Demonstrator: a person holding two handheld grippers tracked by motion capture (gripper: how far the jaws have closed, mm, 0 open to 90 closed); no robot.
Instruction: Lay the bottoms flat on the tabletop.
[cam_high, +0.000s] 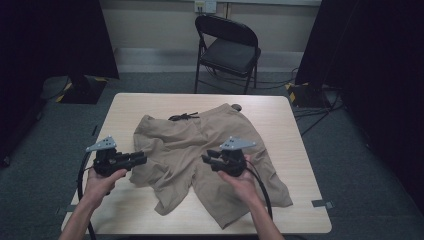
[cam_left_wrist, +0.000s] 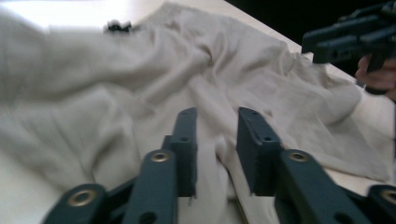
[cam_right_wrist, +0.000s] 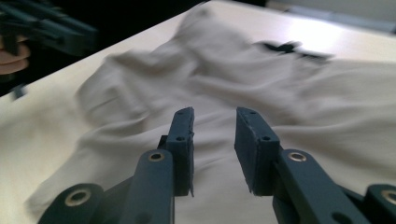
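Note:
A pair of tan shorts (cam_high: 200, 150) lies crumpled across the middle of the light wooden table (cam_high: 282, 117), its black drawstring (cam_high: 182, 117) at the far side. My left gripper (cam_high: 142, 159) hovers at the left edge of the shorts, pointing right; its jaws stand apart just above the cloth (cam_left_wrist: 140, 79), and a raised fold lies under the gap (cam_left_wrist: 215, 119). My right gripper (cam_high: 206, 156) is over the right leg of the shorts, pointing left. Its jaws are apart too (cam_right_wrist: 215, 116), with nothing pinched and cloth (cam_right_wrist: 299, 88) beneath them.
A black folding chair (cam_high: 227, 47) stands behind the table's far edge. Dark curtains and a stand base (cam_high: 82, 90) flank the table. Cables trail from both grippers over the near edge. Bare tabletop lies along the far edge and at both sides.

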